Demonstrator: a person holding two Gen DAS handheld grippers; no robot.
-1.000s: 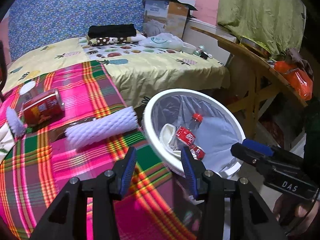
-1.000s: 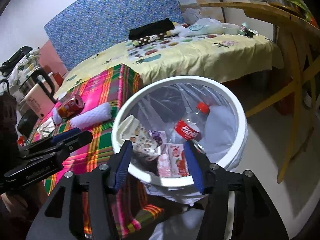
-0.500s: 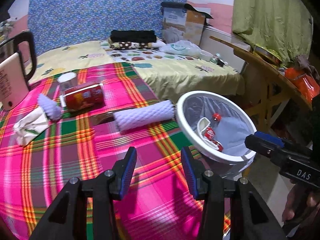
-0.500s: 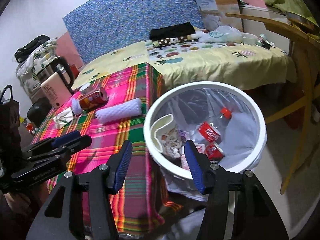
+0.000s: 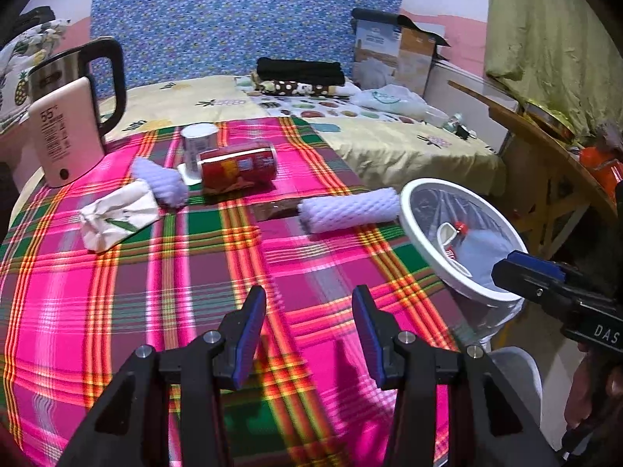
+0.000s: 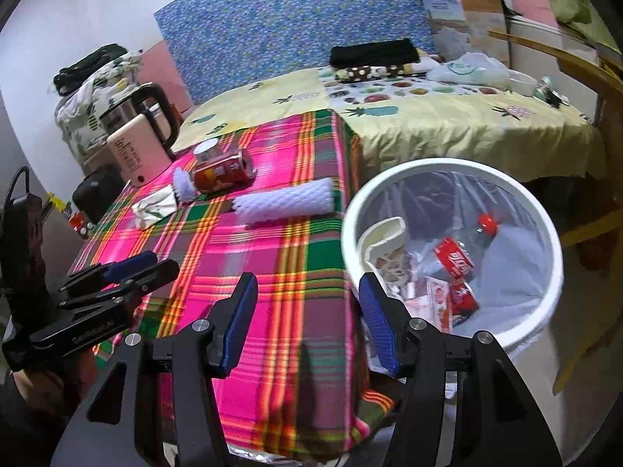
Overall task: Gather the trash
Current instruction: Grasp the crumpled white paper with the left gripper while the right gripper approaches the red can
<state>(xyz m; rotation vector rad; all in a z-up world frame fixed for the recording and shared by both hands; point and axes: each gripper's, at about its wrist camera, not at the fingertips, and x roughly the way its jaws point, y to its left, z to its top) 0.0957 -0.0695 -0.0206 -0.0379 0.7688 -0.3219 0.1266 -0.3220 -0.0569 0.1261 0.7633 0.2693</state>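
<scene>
A white trash bin (image 6: 553, 241) with a liner stands beside the table's right edge and holds a cola bottle (image 6: 461, 249) and wrappers; it also shows in the left wrist view (image 5: 420, 229). On the pink plaid tablecloth (image 5: 194, 280) lie a white foam net sleeve (image 5: 350, 210), a red can on its side (image 5: 237, 169), a smaller foam net (image 5: 159, 185) and a crumpled tissue packet (image 5: 117, 220). My left gripper (image 5: 309, 334) is open and empty above the cloth. My right gripper (image 6: 307, 323) is open and empty over the table edge by the bin.
An electric kettle (image 5: 70, 116) stands at the table's far left, a small white cup (image 5: 198, 138) behind the can. A bed with yellow sheet (image 5: 389, 136) lies beyond. A wooden table (image 5: 545, 148) stands right of the bin. A black device (image 6: 97, 194) sits left.
Both grippers have drawn back and left from the bin toward the table. More of the tablecloth, the kettle and the trash items have come into view. Both stay open.
</scene>
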